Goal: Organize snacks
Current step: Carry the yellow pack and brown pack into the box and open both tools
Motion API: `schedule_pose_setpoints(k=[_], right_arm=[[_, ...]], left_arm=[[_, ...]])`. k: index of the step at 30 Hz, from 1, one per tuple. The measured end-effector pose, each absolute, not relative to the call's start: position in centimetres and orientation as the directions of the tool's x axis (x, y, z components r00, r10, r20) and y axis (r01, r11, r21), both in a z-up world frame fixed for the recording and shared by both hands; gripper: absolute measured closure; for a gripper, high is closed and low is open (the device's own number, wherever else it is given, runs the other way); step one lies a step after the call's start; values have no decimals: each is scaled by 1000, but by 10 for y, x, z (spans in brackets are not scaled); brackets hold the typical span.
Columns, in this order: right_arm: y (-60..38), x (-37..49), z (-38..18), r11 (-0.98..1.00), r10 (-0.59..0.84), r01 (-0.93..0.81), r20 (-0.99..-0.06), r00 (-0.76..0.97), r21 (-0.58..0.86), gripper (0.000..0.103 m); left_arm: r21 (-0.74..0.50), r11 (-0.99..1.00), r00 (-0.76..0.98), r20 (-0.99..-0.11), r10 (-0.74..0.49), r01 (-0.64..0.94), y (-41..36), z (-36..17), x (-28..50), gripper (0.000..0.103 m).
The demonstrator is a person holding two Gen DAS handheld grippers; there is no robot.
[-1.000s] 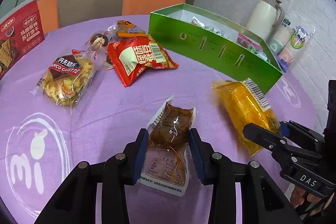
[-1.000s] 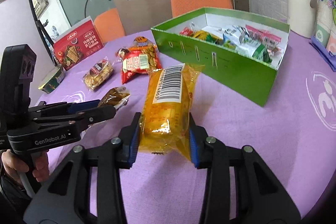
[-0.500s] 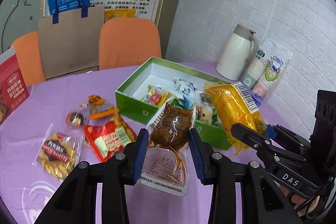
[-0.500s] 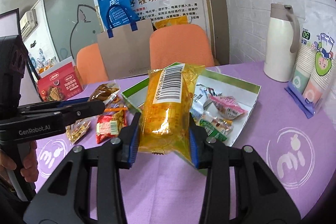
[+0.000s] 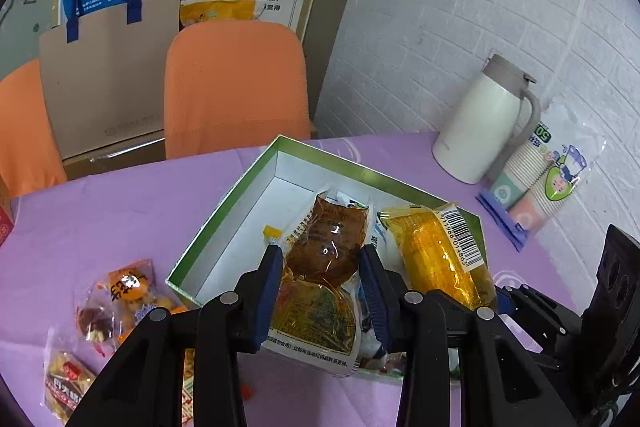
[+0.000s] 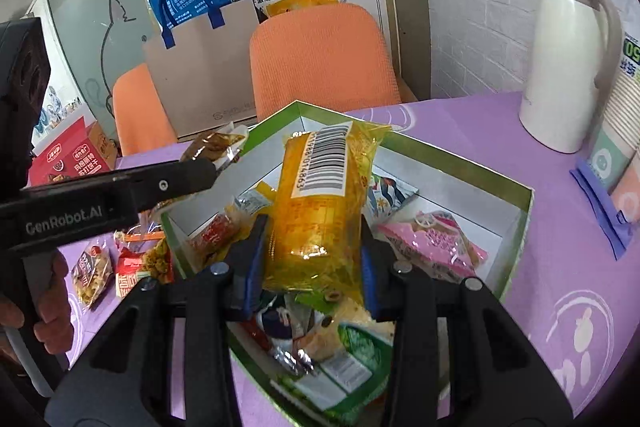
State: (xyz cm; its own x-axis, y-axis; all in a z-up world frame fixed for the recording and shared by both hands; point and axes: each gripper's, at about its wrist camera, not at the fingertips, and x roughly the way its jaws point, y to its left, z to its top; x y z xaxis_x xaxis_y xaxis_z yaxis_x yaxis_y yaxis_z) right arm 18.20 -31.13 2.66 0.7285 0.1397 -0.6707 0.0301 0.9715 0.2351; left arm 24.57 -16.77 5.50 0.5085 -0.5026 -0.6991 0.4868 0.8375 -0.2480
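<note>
My left gripper (image 5: 322, 261) is shut on a clear pouch of brown snack (image 5: 326, 247), held in the air over the green box (image 5: 208, 243). My right gripper (image 6: 310, 239) is shut on a yellow packet with a barcode (image 6: 320, 203), also held above the green box (image 6: 520, 227). In the left wrist view the yellow packet (image 5: 440, 255) hangs just right of the brown pouch. The box holds several wrapped snacks, among them a pink packet (image 6: 432, 239); its far left part is bare white.
Loose snack packets (image 5: 120, 299) lie on the purple tablecloth left of the box. A white thermos jug (image 5: 484, 119) and a sleeve of paper cups (image 5: 548, 179) stand at the right by the brick wall. Orange chairs (image 5: 232, 87) stand behind the table.
Both grippers rose from the tablecloth with their packets and moved forward until they hang over the open green box. Neither grip has altered.
</note>
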Motion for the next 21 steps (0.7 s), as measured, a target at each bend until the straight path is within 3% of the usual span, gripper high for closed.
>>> schedule_pose_setpoints(k=[4,6,8,10,12,21], right_arm=[[-303,212,14,980,135,15,-722,679,198,56],[-301,216,10,983,126,19,-749,651,182,37],[-304,207,17,983,120,19,-723,681,181,27],[-307,197,23,988,90,27,-707,701,153,26],[-310,188,28,990,71,37,-704,706,138,26],[-298,133,43,983,97,33,-670,736,179,20]], left_arm=[[-245,849,503,-715,-485,469,-171,43,264,62],[-258,846,499,-713,-493,467,-171,38,269,63],[-259,847,503,-710,-493,464,-171,36,269,59],[-255,848,510,-706,-491,464,-168,36,266,32],[-236,855,544,-685,-484,462,-164,40,259,22],[-208,859,569,-673,-472,467,-148,55,226,17]])
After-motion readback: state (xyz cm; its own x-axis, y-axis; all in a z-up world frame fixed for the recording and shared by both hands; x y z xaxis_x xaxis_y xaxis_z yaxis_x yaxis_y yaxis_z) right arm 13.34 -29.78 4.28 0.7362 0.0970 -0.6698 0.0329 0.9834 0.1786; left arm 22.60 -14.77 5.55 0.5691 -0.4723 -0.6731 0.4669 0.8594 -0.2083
